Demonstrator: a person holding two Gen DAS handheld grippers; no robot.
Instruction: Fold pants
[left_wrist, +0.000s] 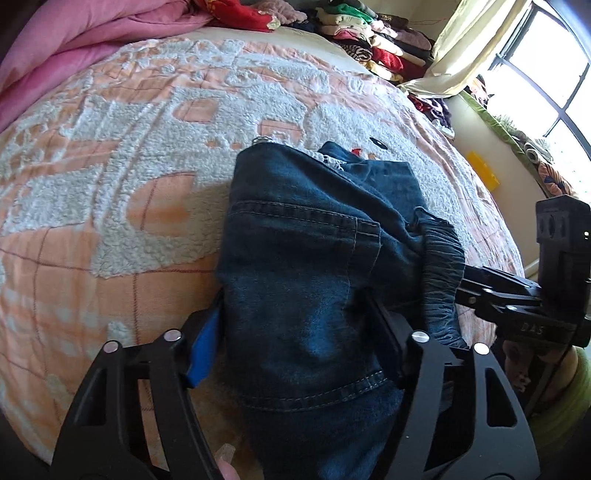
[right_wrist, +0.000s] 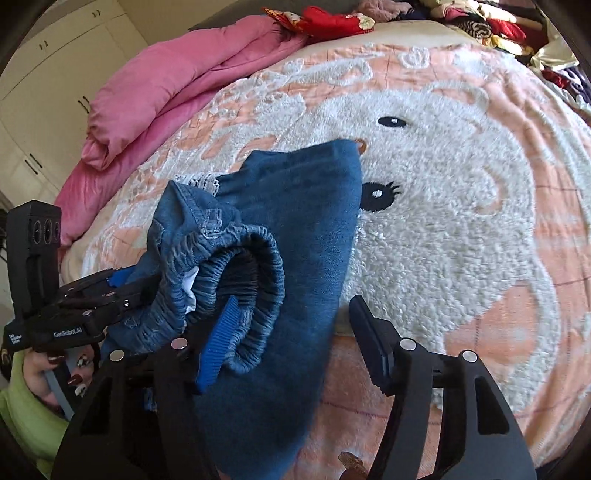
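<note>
Pants (left_wrist: 303, 258) hang bunched over the blanket (left_wrist: 110, 184) on the bed. The elastic waistband (right_wrist: 255, 258) curls in a loop toward you, and the far end droops to the fleece near the embroidered eyes. Nothing is laid flat yet, so I judge you are at the very start: taking hold of the waist so the garment can be spread out.

Your left gripper (left_wrist: 295, 314) has the denim filling the gap between its fingers. Both pads appear to press the cloth, so it seems to be clamped on the seat area just below the back pocket.

Your right gripper (right_wrist: 295, 302) is not yet gripping. Its blue pad (right_wrist: 218, 343) sits inside the waistband loop, but the other finger (right_wrist: 369, 339) stands clear of the fabric, with blanket showing between them.

Next, you would need to close the right fingers on the waistband edge. Then draw the two grips apart and lower the pants until the legs lie straight on the blanket.

Both grippers tilt steeply down at the bed and sit side by side at the waist. Your hand (right_wrist: 44, 369) wraps the left handle, with a green sleeve (right_wrist: 22, 424) beneath it.
</note>
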